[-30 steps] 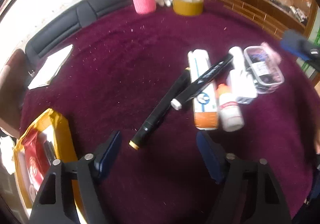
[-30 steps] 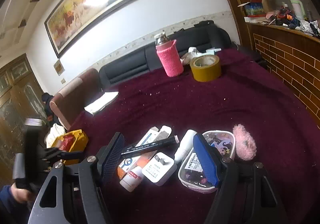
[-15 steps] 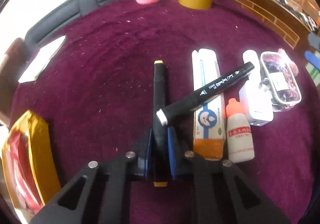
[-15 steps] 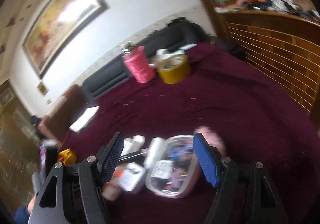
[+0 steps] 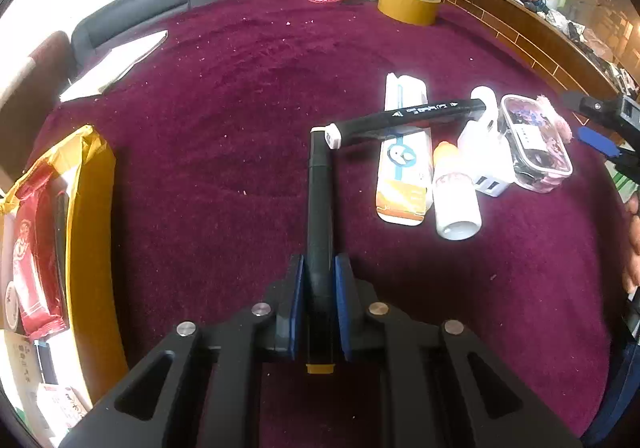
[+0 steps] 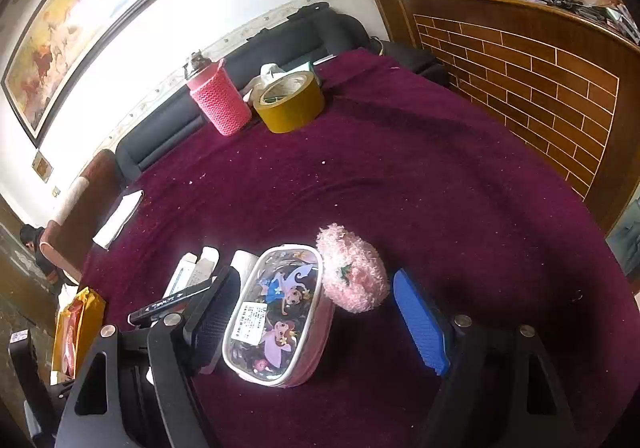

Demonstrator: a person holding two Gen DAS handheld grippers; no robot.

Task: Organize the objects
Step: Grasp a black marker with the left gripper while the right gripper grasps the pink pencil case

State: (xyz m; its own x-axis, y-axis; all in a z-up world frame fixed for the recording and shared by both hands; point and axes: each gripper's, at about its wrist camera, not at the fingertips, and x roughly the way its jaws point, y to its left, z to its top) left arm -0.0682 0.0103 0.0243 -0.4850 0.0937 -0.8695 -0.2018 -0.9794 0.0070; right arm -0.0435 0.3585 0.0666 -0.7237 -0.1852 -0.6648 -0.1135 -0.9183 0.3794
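Left gripper (image 5: 319, 304) is clamped on a black marker pen with a yellow end cap (image 5: 320, 215), pads on the barrel close to the yellow end; the pen runs up the centre of the left wrist view. Its far tip touches the white cap of a second black marker (image 5: 404, 119) lying across a white-and-orange flat box (image 5: 404, 183).

Handling: rigid, light, smooth plastic barrel, so it can roll or pivot between flat pads. The grip sits near one end, so I'd expect the long free end to lever; nearer mid-barrel would be steadier. Lifting may drag the second marker.

Right gripper (image 6: 316, 322) has its jaws spread, and they have just been opening. A clear oval pouch with cartoon print (image 6: 276, 312) and a pink fluffy pom-pom (image 6: 354, 274) lie between them on the maroon tablecloth (image 6: 400, 175), lower centre of the right wrist view, and no pad presses on either. The pouch is soft-sided and glossy; take it across the narrow width.
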